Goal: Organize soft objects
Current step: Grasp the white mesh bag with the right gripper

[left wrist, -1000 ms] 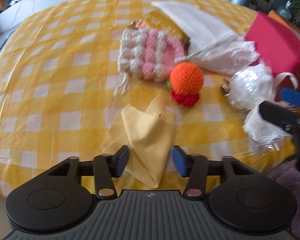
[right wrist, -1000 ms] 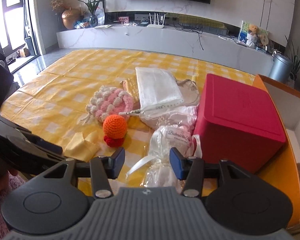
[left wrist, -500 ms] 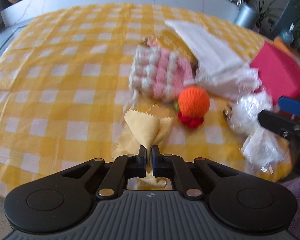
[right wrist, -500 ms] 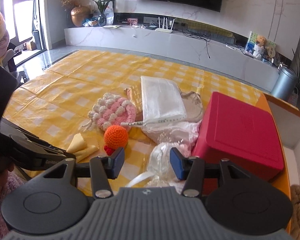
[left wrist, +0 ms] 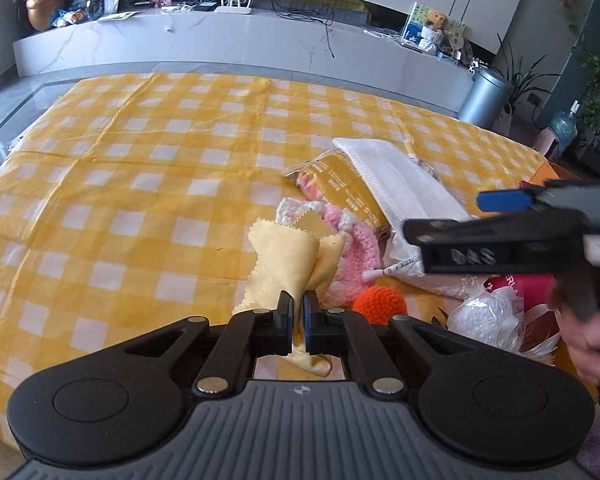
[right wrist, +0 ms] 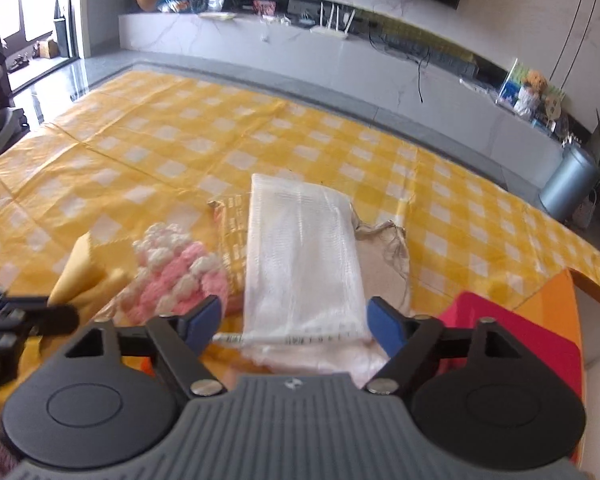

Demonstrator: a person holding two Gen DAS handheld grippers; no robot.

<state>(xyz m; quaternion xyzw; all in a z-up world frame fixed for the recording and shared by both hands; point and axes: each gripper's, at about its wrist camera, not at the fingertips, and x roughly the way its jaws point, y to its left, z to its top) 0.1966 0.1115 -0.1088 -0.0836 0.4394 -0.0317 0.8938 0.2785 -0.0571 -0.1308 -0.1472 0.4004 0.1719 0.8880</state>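
- Yellow-and-white checked cloth (left wrist: 140,184) covers the table ahead of both grippers; a marble media shelf lies beyond it.
- My left gripper (left wrist: 295,316) is now clenched on the yellow cloth (left wrist: 288,256). A second ago its jaws stood apart around that cloth on the table; now the cloth stands up from the pads, raised off the surface.
- My right gripper (right wrist: 294,320) has just been opening its jaws; nothing is between them. It has swung across and now faces the white mesh pouch (right wrist: 300,248) directly ahead, with the pink crochet piece (right wrist: 176,280) just left of its left finger.
- Judgement: the yellow cloth is secured for transfer, and the pouch looks like the next pick.
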